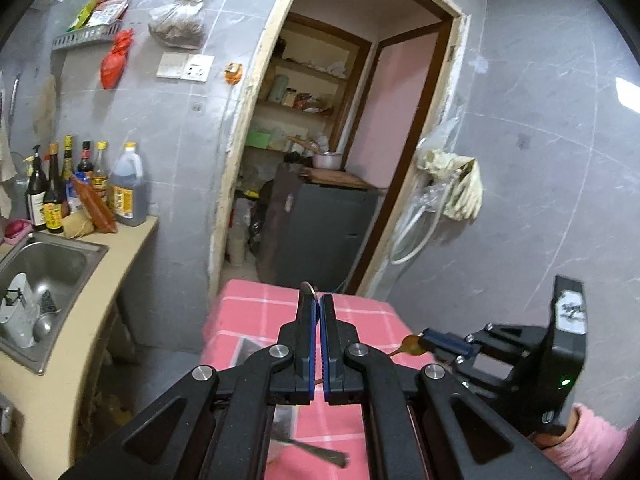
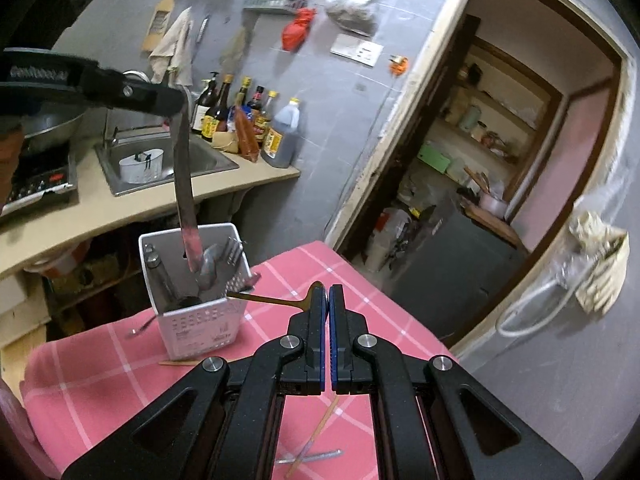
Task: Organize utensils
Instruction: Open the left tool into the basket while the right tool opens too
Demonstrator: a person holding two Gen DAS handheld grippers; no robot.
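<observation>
Both tools hold utensils above the table [image 2: 100,376].
The left tool [image 2: 176,110] clamps a knife [image 2: 185,196] over the white holder [image 2: 192,276]; the right tool [image 2: 327,294] clamps a golden spoon [image 2: 272,300].

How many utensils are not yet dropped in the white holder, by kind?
Wooden chopsticks on the cloth: 2
Metal utensils on the cloth: 2
Long silver utensil in left gripper, tip in the holder: 1
Gold utensil in right gripper: 1
Total: 6
</observation>
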